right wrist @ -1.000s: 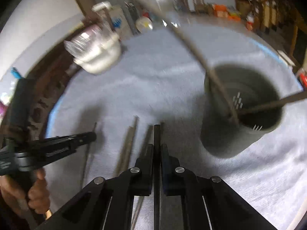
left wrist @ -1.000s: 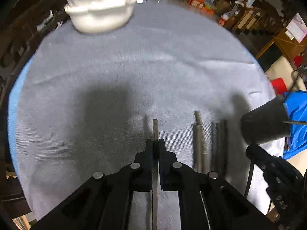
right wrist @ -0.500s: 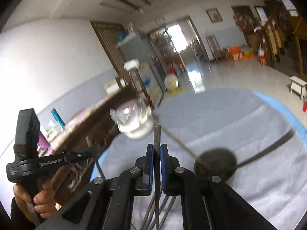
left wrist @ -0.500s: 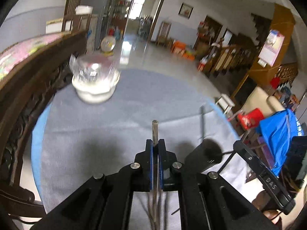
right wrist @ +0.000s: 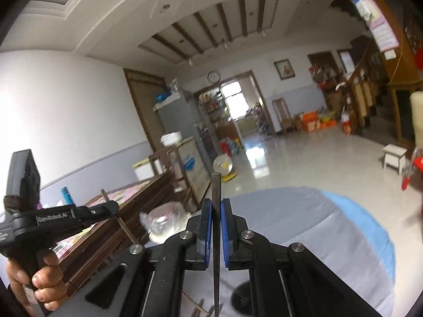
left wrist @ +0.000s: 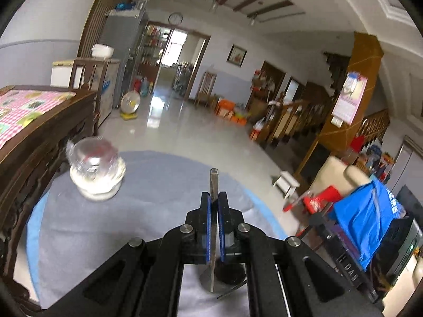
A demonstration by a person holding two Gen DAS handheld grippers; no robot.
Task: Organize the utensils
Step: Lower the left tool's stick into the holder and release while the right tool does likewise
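A chopstick (left wrist: 213, 185) stands clamped between the closed pads of the left gripper (left wrist: 214, 206), above the grey tabletop (left wrist: 148, 185). The right gripper (right wrist: 216, 211) likewise pinches a darker chopstick (right wrist: 216, 192). A black holder (right wrist: 242, 297) sits below, a lidded bowl (left wrist: 96, 169) farther left.

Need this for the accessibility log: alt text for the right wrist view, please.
The right gripper, jaws shut on a thin dark chopstick, is raised above a round grey-clothed table. At left, a hand holds the left gripper, also gripping a chopstick, with a large tiled room beyond.
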